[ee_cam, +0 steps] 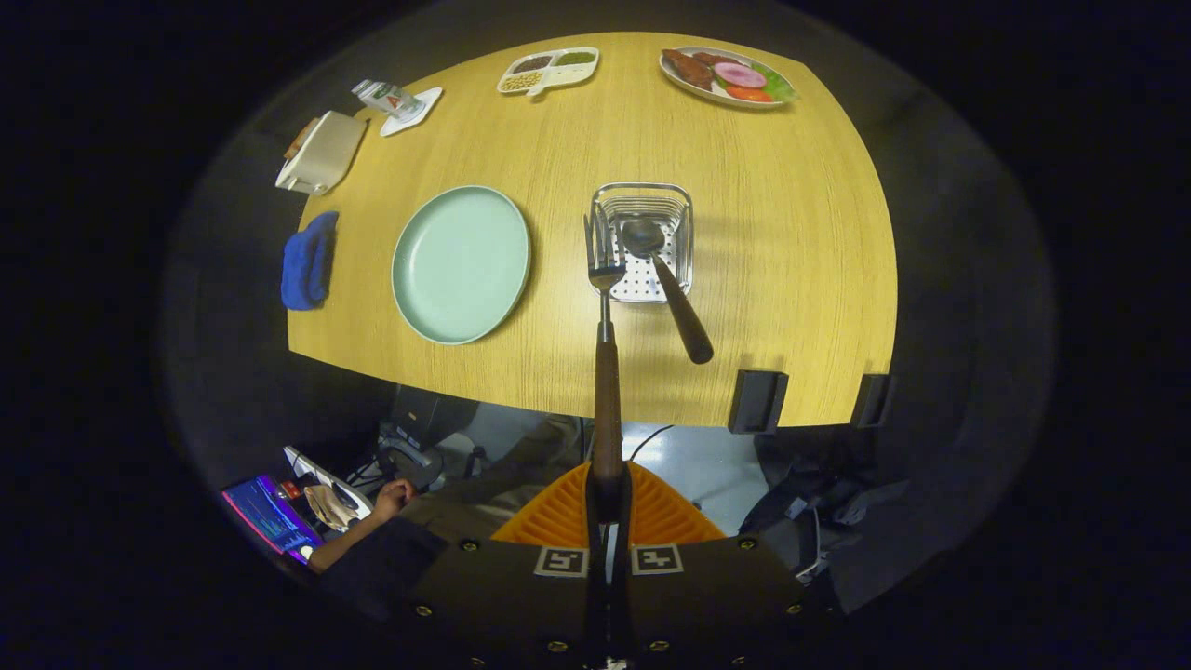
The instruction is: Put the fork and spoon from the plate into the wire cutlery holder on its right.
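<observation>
Fork [606, 307], metal with a dark wooden handle, is pinched by its handle end between the gripper [608, 493] fingers, tines pointing down over the wire cutlery holder's [689, 244] left rim, apparently lined up for dropping in. Spoon [662, 279] already leans inside. Pale green plate [461, 263] lies bare, left.

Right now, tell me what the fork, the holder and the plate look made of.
Fork: shiny metal head with bright glints; brown handle, likely wood, clamped between the gripper fingers. Holder: bright metal wire walls over a perforated base, probably steel, with the spoon leaning in it. Plate: pale green, matte, no glare; could be plastic or ceramic, hard to say.
</observation>
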Motion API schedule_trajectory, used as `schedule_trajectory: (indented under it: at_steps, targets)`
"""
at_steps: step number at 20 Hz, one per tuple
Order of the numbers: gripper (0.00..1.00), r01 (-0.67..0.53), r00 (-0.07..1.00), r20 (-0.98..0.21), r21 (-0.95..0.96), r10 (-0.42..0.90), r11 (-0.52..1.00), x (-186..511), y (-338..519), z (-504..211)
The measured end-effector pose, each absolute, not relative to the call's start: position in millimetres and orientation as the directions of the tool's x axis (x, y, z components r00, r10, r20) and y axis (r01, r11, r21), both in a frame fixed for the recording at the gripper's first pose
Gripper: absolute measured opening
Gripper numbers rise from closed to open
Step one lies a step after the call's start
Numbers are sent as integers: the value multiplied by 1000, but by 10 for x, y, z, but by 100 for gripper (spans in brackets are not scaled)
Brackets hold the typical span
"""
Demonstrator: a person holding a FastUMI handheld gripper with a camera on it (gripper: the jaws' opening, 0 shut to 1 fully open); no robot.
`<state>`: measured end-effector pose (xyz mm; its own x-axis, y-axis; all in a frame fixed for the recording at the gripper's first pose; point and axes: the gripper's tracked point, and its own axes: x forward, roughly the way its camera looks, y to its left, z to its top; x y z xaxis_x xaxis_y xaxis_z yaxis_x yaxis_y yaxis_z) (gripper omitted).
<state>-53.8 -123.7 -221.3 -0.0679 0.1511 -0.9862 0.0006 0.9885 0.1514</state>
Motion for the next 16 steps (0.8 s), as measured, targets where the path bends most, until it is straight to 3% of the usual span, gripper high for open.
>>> schedule_trajectory:
  at_steps: [5,16]
  targets:
    - [3,87,-111,-972,200,209,976,-429,-1214,-2290]
    - [2,103,-246,-952,163,184,981,-195,-1208,-2489]
